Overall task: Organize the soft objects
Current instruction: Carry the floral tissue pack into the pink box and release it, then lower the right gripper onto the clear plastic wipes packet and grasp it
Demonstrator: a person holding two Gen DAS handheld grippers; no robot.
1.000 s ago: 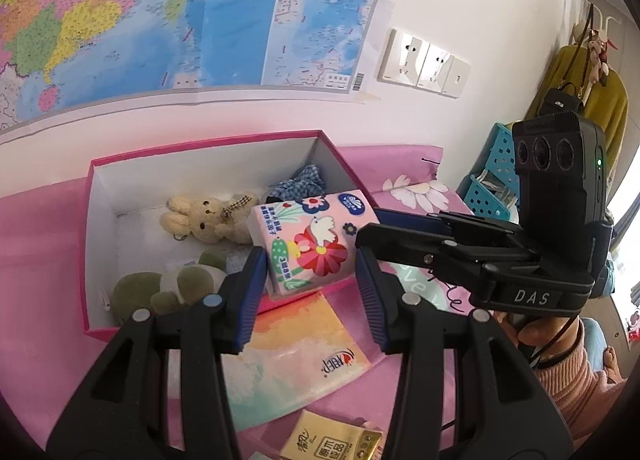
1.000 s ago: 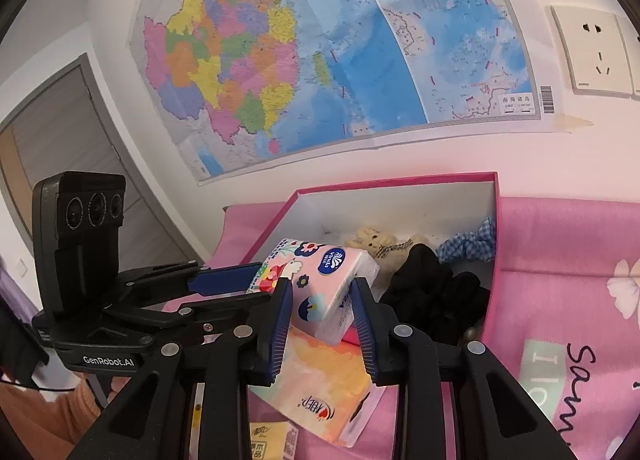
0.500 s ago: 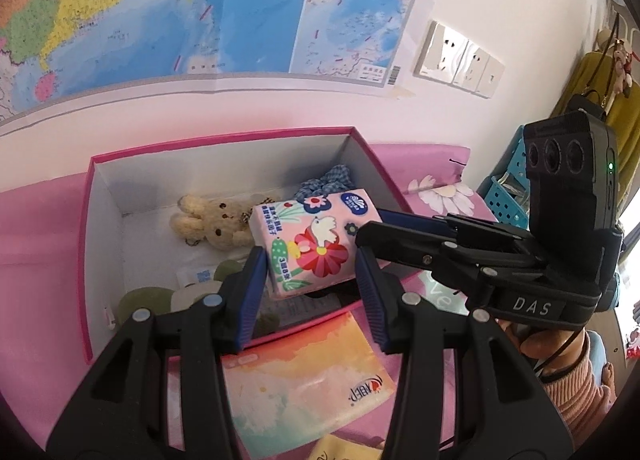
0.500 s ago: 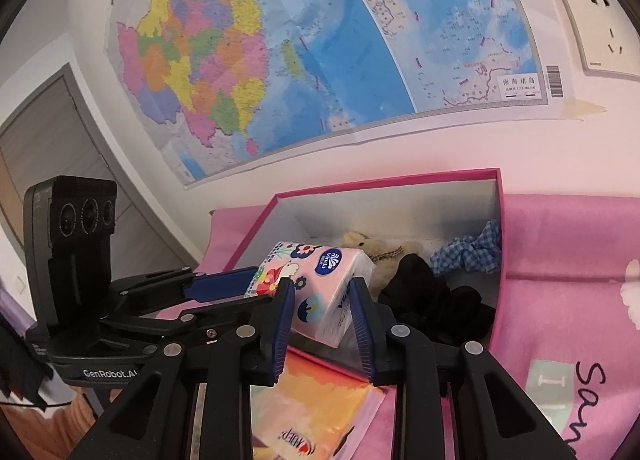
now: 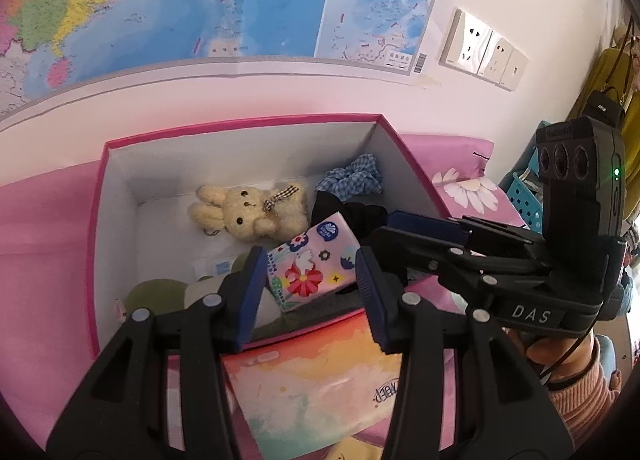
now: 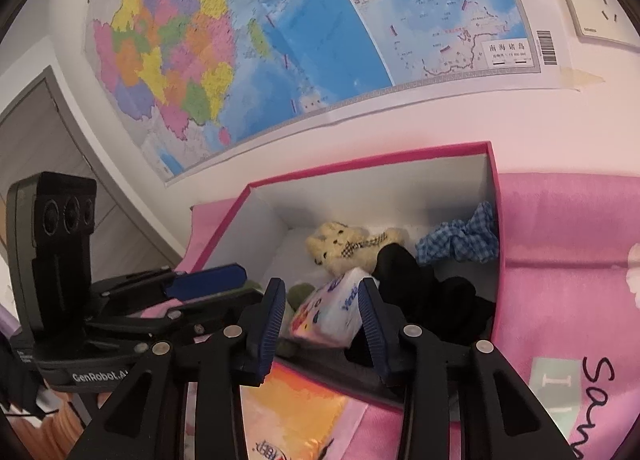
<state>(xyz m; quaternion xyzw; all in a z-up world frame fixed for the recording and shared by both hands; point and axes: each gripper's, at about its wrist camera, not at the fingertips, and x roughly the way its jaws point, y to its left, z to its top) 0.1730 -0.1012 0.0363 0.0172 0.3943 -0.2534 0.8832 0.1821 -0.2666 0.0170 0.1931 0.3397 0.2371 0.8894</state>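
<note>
- Box [image 5: 96,220]: pink rim, white inside, open top, on a pink cloth.
- Contents, left to right: green plush [image 5: 156,292] in the near-left corner; cream bunny [image 5: 248,214] lying mid-back; floral tissue pack [image 5: 312,266] tilted near the front, leaning on what lies under it; black cloth [image 5: 360,216] bunched just right of it; blue-check scrunchie [image 5: 352,178] in the far-right corner.
- Left gripper [image 5: 308,260]: jaws apart, empty, poised over the front wall.
- Right gripper [image 6: 320,288]: its fingers bracket the pack. A sliver of gap shows at its left pad, so it reads as let go, with the pack resting in the box.
- Handling, by judgement: the pack is light and squashy, and its film is slick. Pinch it across the short sides, mid-length; a hard squeeze would crumple it.
- Orange pack [image 5: 312,376]: flat on the cloth, just outside the front wall. Likely next, with the same care.
</note>
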